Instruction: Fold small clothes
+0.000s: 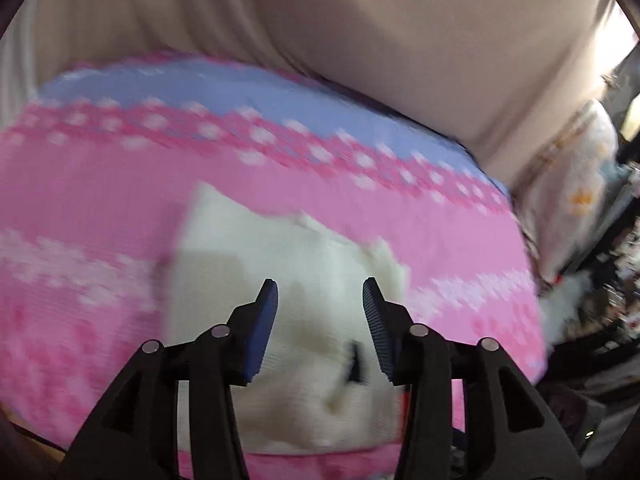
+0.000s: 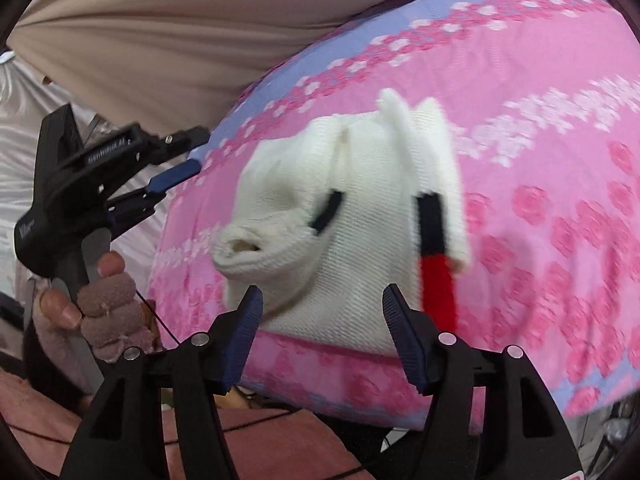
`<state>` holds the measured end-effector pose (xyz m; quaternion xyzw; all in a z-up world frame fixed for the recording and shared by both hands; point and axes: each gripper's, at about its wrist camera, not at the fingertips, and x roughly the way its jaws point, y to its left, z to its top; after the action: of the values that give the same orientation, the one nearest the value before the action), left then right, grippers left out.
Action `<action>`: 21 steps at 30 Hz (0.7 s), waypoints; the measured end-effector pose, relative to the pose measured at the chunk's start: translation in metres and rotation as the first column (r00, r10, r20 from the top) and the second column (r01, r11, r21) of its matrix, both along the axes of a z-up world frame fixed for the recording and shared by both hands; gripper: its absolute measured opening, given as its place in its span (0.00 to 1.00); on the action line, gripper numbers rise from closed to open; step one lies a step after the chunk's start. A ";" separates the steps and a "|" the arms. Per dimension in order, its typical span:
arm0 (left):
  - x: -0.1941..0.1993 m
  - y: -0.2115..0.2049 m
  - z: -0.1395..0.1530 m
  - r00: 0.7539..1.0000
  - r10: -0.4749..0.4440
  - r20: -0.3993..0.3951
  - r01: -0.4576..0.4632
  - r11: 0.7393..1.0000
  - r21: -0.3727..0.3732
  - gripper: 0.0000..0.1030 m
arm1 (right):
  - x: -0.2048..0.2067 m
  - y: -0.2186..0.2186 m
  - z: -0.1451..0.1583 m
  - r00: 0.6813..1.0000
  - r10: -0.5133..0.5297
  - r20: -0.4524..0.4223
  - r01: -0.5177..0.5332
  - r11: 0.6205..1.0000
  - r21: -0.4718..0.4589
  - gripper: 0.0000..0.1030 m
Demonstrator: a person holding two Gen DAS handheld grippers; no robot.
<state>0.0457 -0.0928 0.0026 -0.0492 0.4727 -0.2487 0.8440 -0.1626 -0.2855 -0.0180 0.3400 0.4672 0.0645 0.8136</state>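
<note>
A small white knit garment (image 2: 360, 208) with black and red stripes lies crumpled on a pink and lilac floral blanket (image 2: 540, 152). In the left wrist view the garment (image 1: 288, 272) lies just beyond and below my left gripper (image 1: 320, 292), which is open and empty. My right gripper (image 2: 322, 300) is open and empty, hovering over the garment's near edge. The left gripper also shows in the right wrist view (image 2: 192, 152), off the blanket's left edge, held by a gloved hand (image 2: 108, 304).
A beige curtain (image 1: 360, 20) hangs behind the blanket (image 1: 80, 208). A patterned pillow (image 1: 576, 188) and dark clutter lie to the right in the left wrist view. A reddish cloth (image 2: 260, 436) lies below the blanket's near edge.
</note>
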 end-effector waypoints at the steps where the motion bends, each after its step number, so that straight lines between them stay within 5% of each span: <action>1: 0.003 0.016 0.002 0.999 0.046 0.023 -0.046 0.998 0.034 0.42 | 0.010 0.005 0.000 1.000 0.014 0.002 -0.014 1.000 0.018 0.62; 7: 0.004 0.082 -0.016 0.982 0.186 -0.022 -0.184 0.980 0.074 0.43 | 0.054 0.044 -0.013 0.992 0.072 -0.106 -0.062 0.994 0.091 0.64; 12: -0.008 0.105 -0.030 0.977 0.207 -0.060 -0.201 0.976 0.084 0.44 | 0.056 0.067 0.022 0.995 0.071 -0.065 -0.080 0.985 -0.152 0.65; 16: -0.005 0.104 -0.038 0.978 0.189 -0.086 -0.182 0.980 0.082 0.49 | 0.070 0.083 0.018 0.986 0.152 -0.063 -0.161 0.967 -0.195 0.71; 18: -0.002 0.097 -0.040 0.983 0.160 -0.091 -0.153 0.985 0.079 0.49 | 0.082 0.094 0.001 0.980 0.184 -0.078 -0.198 0.953 -0.228 0.62; 19: -0.001 0.094 -0.041 0.985 0.148 -0.092 -0.141 0.987 0.079 0.49 | 0.085 0.097 -0.008 0.976 0.199 -0.087 -0.215 0.943 -0.252 0.24; 20: 0.000 0.089 -0.040 0.987 0.132 -0.092 -0.125 0.989 0.079 0.49 | 0.086 0.094 -0.013 0.975 0.191 -0.110 -0.213 0.944 -0.250 0.11; 21: 0.001 0.085 -0.039 0.989 0.119 -0.091 -0.112 0.990 0.080 0.49 | 0.081 0.084 -0.013 0.981 0.157 -0.113 -0.180 0.957 -0.229 0.11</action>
<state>0.0462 -0.0075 -0.0369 -0.0568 0.5180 -0.1788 0.8346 -0.0812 -0.2018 -0.0311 0.2015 0.5363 0.0613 0.8173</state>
